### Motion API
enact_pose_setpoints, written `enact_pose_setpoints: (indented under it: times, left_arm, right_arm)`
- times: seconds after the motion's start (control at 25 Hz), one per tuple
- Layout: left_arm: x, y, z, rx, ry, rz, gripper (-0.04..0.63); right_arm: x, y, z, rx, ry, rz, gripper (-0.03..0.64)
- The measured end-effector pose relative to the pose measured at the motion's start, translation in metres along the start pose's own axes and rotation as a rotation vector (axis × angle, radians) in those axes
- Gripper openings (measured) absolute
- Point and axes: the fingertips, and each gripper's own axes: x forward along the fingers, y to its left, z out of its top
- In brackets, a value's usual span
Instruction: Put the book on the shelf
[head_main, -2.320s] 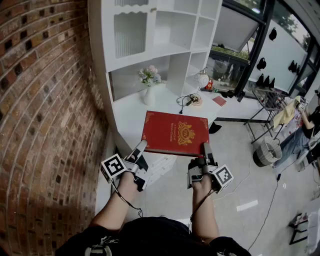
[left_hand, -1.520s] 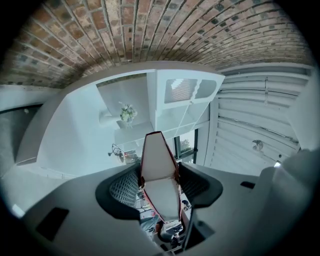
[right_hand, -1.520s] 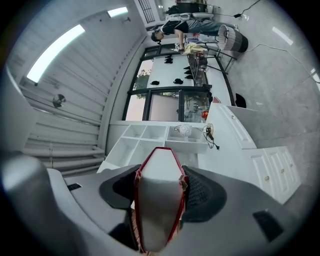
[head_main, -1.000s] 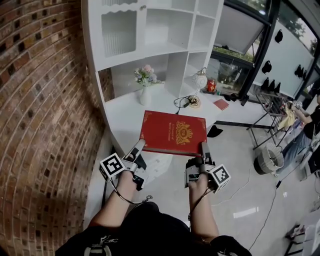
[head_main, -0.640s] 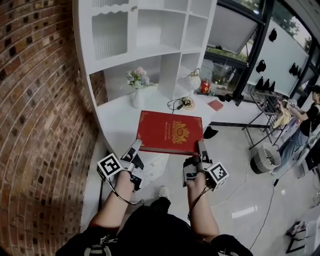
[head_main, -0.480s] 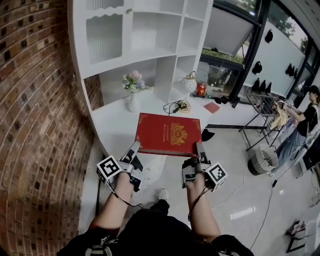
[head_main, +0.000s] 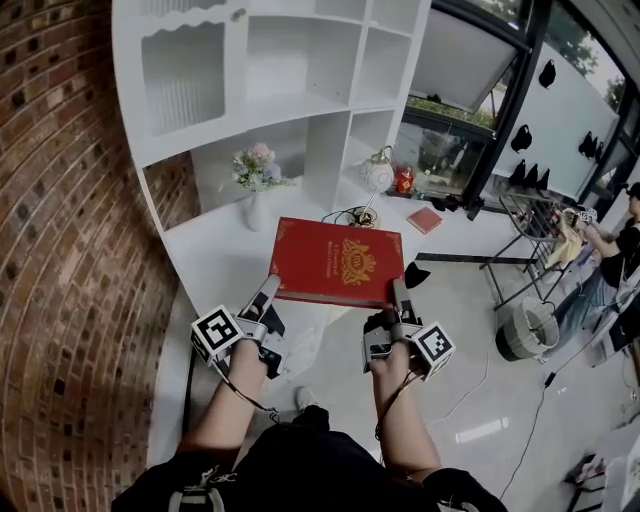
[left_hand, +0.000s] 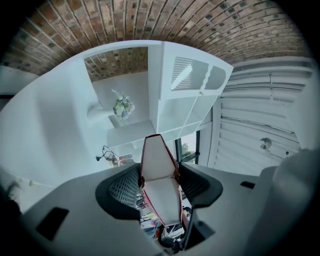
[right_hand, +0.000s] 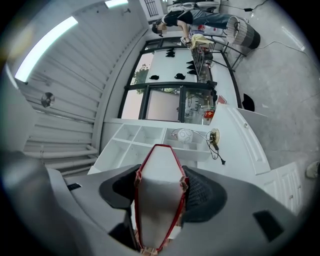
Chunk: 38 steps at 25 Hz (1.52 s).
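A large red book (head_main: 338, 261) with a gold crest on its cover is held flat in the air, over the edge of the white desk (head_main: 215, 258). My left gripper (head_main: 272, 288) is shut on its near left corner. My right gripper (head_main: 398, 292) is shut on its near right corner. In the left gripper view the book's white page edge (left_hand: 159, 184) fills the gap between the jaws, and the right gripper view shows the same page edge (right_hand: 159, 192). The white shelf unit (head_main: 260, 70) with open compartments rises behind the desk.
On the desk stand a vase of flowers (head_main: 254, 190), a round lamp (head_main: 378, 175) with its cable, and a small red book (head_main: 424, 220). A brick wall (head_main: 60, 250) runs along the left. A person (head_main: 617, 250) and a wire basket (head_main: 522, 325) are at the far right.
Both grippers and the book have moved together across the room, and the view has swung. The shelf unit and the desk now lie further right in the head view. The grip has not changed.
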Motion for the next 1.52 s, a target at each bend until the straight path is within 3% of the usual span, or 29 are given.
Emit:
enact_pose_setpoints:
  times: [0.28,0.52,0.88,1.08,1.52]
  left_arm:
    - [0.069,0.034,0.018,0.018,-0.008,0.121,0.252]
    - [0.139,0.061,0.04,-0.003,-0.044,0.086,0.252]
    - [0.212,0.111,0.083,-0.016,-0.087,0.116,0.252]
    - [0.229,0.127,0.106,0.002,-0.129,0.176,0.252]
    - [0.229,0.118,0.134,0.045,-0.322,0.168,0.252]
  right_arm:
    - [0.08,-0.022,0.031,0.024,0.023,-0.01,0.267]
    - [0.161,-0.048,0.049,0.037,0.071,-0.039,0.267]
    - [0.273,-0.083,0.053,0.039,0.147,-0.054,0.268]
    - [0.317,-0.085,0.049,0.041,0.189,-0.061,0.268]
    - [0.387,-0.081,0.019,0.05,0.383,-0.014,0.268]
